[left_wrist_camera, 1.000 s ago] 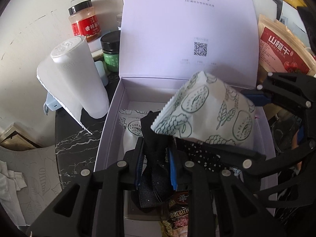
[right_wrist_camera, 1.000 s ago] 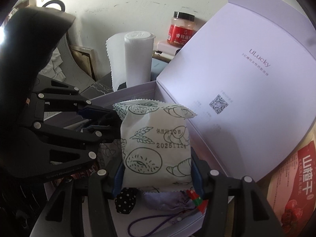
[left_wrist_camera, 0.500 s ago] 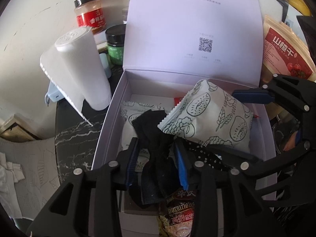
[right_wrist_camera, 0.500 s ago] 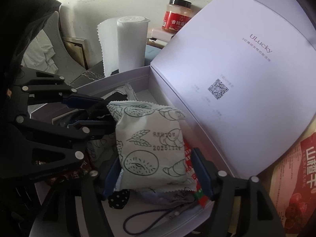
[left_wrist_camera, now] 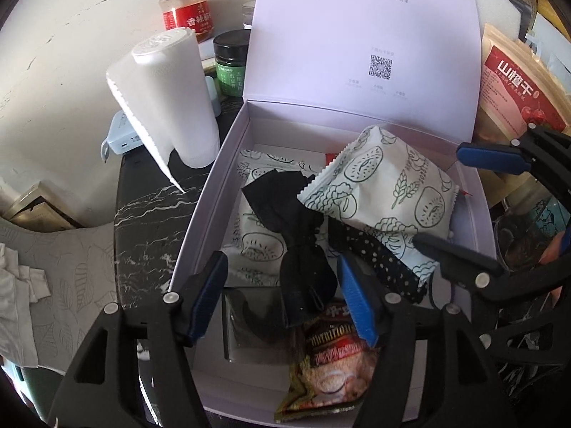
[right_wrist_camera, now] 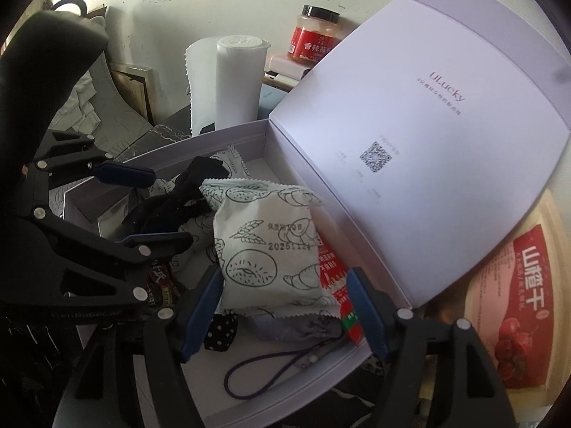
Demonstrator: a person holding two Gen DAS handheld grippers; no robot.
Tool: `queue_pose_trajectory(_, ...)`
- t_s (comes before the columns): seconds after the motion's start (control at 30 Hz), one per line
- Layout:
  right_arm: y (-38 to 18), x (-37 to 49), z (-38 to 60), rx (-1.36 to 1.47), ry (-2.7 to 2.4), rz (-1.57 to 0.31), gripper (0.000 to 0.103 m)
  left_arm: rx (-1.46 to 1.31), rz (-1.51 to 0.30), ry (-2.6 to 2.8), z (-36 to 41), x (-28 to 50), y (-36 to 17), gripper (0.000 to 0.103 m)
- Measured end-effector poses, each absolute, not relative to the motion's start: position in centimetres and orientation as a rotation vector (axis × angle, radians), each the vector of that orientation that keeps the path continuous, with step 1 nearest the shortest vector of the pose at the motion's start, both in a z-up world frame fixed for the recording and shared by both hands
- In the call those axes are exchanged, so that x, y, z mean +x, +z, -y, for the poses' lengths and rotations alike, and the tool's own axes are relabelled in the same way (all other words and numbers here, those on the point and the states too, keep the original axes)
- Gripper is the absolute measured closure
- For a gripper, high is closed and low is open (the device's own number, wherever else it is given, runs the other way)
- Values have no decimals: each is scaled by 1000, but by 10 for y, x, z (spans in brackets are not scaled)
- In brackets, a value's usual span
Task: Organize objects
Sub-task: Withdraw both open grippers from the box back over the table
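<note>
An open lilac box (left_wrist_camera: 210, 192) with its lid up holds several items. A white snack packet with green drawings (left_wrist_camera: 385, 192) lies in it, on a polka-dot cloth (left_wrist_camera: 389, 267); it shows in the right wrist view (right_wrist_camera: 271, 249) too. My right gripper (right_wrist_camera: 285, 303) is open around the packet's near end. A black bow (left_wrist_camera: 296, 235) lies in the box. My left gripper (left_wrist_camera: 282, 296) is open astride it. A second printed packet (left_wrist_camera: 257, 246) lies under the bow.
A paper towel roll (left_wrist_camera: 178, 92) stands left of the box, with jars (left_wrist_camera: 185, 7) behind it. A red snack bag (left_wrist_camera: 514, 85) leans at the right. A brown snack pouch (left_wrist_camera: 332, 367) and a purple cord (right_wrist_camera: 278, 371) lie in the box's near end.
Both grippers opened. The right one lowered the white packet into the box and let it go. The left one released the black bow, which now lies in the box.
</note>
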State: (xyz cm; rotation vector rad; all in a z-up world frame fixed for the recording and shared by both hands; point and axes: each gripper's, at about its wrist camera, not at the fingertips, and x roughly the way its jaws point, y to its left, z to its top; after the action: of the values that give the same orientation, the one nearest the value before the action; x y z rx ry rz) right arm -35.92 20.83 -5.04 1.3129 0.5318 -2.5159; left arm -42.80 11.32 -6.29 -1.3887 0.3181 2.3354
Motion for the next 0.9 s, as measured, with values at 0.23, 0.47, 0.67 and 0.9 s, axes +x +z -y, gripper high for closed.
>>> queue_pose_trajectory(0.23,-32,-345,-215,1268,-2564,-529,31,-1361,-290,2353,-109,-411,-43,41)
queue_pose_trajectory(0.47,-2,-324,-221,1200,-2616,-517,31,-1301,-276,2407,-105,-389,-13,41)
queue_pose_trajectory(0.67,29,-303,-226,1105,-2677,-487,31,-1242,-252,2459,-97,-374,14,41)
queue_pose_trajectory(0.9,64,-273,-230,981,-2732,-460,31,-1163,-212,2520,-85,-348,50,38)
